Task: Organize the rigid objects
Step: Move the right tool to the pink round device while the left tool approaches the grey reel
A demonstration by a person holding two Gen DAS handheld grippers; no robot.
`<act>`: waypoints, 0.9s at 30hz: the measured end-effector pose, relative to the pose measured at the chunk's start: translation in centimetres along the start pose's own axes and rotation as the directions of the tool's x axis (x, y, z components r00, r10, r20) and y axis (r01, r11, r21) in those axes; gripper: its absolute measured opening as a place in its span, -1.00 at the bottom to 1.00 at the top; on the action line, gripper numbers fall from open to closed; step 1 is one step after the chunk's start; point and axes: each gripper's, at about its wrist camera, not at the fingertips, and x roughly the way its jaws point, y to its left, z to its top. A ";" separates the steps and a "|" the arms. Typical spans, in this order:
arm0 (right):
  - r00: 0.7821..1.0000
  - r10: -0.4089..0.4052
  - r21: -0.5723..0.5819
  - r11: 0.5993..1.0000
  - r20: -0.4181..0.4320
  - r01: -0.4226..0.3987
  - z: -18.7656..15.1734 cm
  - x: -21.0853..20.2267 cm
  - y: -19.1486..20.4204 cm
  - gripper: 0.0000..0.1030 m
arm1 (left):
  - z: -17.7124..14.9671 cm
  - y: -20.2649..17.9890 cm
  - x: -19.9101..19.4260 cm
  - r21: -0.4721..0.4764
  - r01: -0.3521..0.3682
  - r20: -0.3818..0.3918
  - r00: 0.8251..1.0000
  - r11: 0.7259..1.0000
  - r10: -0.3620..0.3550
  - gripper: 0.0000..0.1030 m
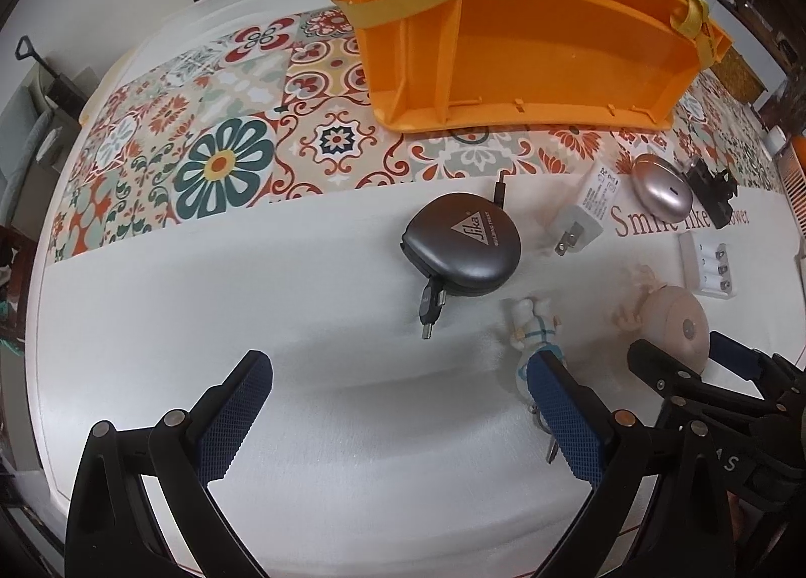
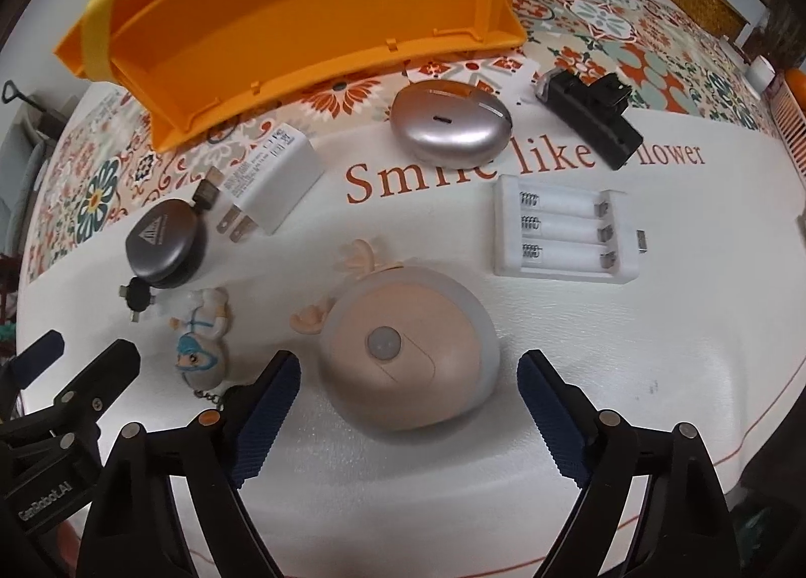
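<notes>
An orange divided organizer bin (image 1: 529, 49) with yellow straps stands at the back of the table; it also shows in the right wrist view (image 2: 302, 14). My left gripper (image 1: 398, 407) is open and empty over bare cloth, below a dark round cable reel (image 1: 461, 245). My right gripper (image 2: 408, 407) is open, its fingers either side of a pink round night light with antlers (image 2: 408, 356), not closed on it. A small figurine keychain (image 2: 201, 346) lies between the grippers.
On the table lie a white plug charger (image 2: 274, 180), a silver oval case (image 2: 448, 125), a black adapter (image 2: 594, 120) and a white battery holder (image 2: 564, 230). The patterned runner (image 1: 216, 135) crosses the back. The table edge is near on the right.
</notes>
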 end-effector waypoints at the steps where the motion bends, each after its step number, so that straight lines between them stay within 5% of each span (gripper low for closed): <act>1: 1.000 -0.002 0.001 1.000 -0.005 0.002 0.1 0.2 0.1 0.69 | 0.1 0.0 0.1 0.004 0.000 -0.002 1.000 1.000 0.000 1.00; 11: 1.000 -0.027 0.002 1.000 0.000 0.027 0.5 1.1 0.4 0.45 | 0.6 -0.3 1.1 0.037 0.011 -0.019 1.000 0.999 -0.011 1.00; 27: 0.999 0.032 0.075 0.997 0.025 -0.034 -0.7 -1.3 -0.6 0.45 | 2.4 -0.6 1.7 0.120 0.054 0.035 0.998 0.991 -0.059 0.99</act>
